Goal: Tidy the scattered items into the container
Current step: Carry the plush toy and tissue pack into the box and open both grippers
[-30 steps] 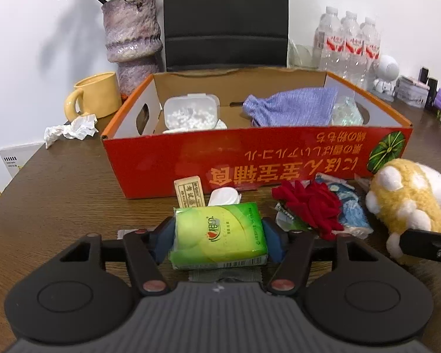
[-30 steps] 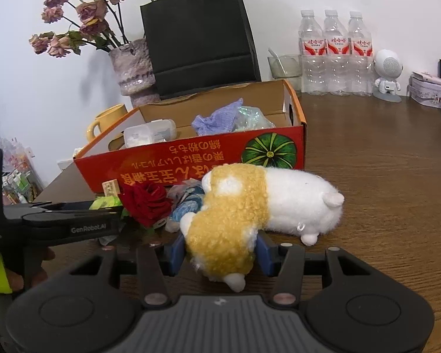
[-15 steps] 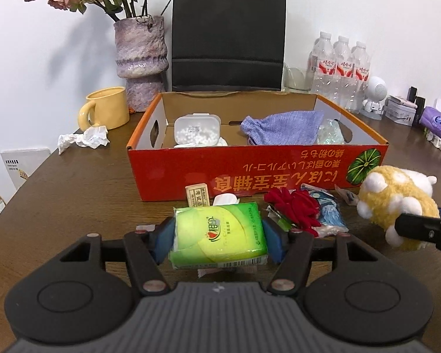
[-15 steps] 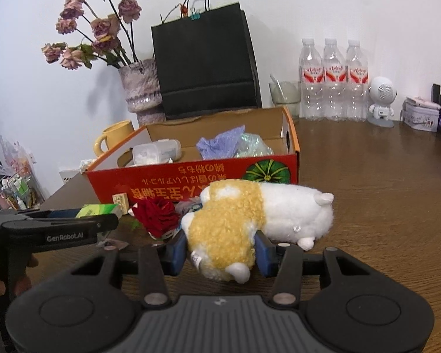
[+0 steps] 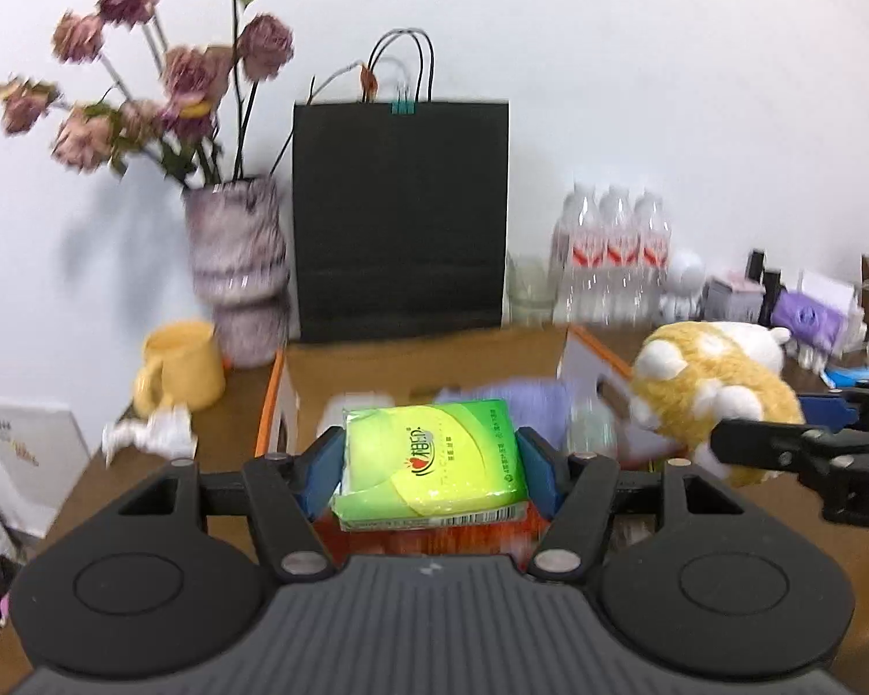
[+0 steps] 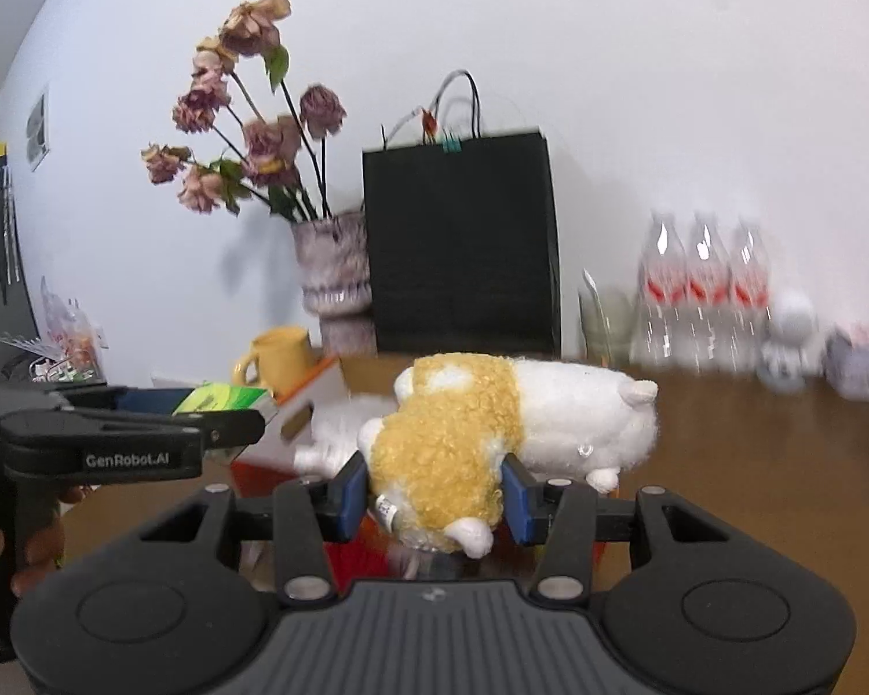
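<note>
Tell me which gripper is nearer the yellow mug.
Left. The left gripper, holding the green tissue pack, is beside the yellow mug; the right gripper, clamping the plush toy, is farther right.

Motion blur softens both wrist views. The cardboard box [image 5: 585,359] is largely hidden behind the green tissue pack [image 5: 428,463] and the left gripper [image 5: 428,466]; its printed front wall shows only as an orange smear beneath the pack. Inside it, a purple cloth [image 5: 515,397] is half covered, and a pale object at the pack's left cannot be identified. The water bottles [image 6: 704,295] at the far right are smeared, labels unreadable. Small items at the far right of the desk [image 6: 753,434] are too blurred to name. The plush toy [image 6: 492,434] hides the box's right end, and the items below the right gripper [image 6: 434,489] are indistinct.
</note>
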